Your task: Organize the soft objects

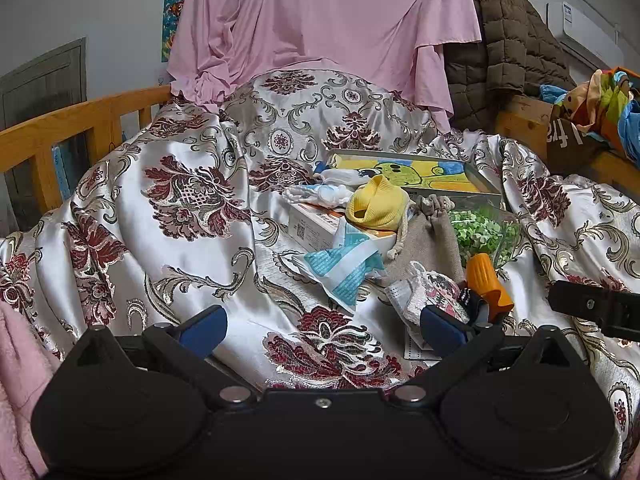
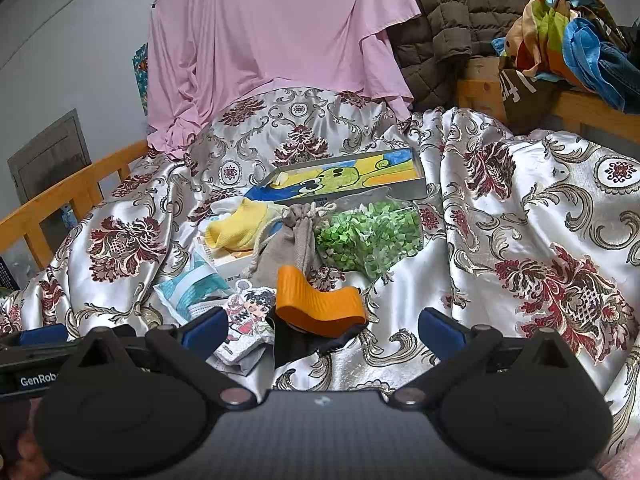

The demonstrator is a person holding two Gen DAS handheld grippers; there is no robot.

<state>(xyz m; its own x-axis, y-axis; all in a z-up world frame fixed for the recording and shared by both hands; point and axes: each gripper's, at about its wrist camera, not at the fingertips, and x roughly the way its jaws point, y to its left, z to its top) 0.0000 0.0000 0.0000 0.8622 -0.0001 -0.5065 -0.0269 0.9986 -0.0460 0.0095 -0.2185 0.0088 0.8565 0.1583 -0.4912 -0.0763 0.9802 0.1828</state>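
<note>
A heap of small items lies on a floral satin bedspread point(image 1: 192, 248). It holds a yellow knit sock point(image 1: 376, 204) point(image 2: 240, 228), a grey drawstring pouch point(image 1: 432, 236) point(image 2: 296, 240), a blue-white packet point(image 1: 344, 268) point(image 2: 192, 288), a cartoon-print cloth point(image 1: 436, 288) point(image 2: 248, 312), an orange curved grip point(image 1: 488, 280) point(image 2: 320, 300) and a bag of green pieces point(image 1: 484, 232) point(image 2: 372, 236). My left gripper point(image 1: 324, 328) stands open over bare bedspread, left of the heap. My right gripper point(image 2: 324, 328) is open too, with the orange grip and a black cloth point(image 2: 304, 344) between its fingers, not clamped.
A picture tray with a yellow-green cartoon point(image 1: 416, 176) point(image 2: 352, 176) lies behind the heap, and a white box point(image 1: 320, 232) under the sock. Wooden bed rails point(image 1: 72, 132) run on the left. Pink sheet point(image 1: 320, 20), brown quilted coat point(image 1: 504, 44) and bright clothes point(image 2: 568, 40) sit behind.
</note>
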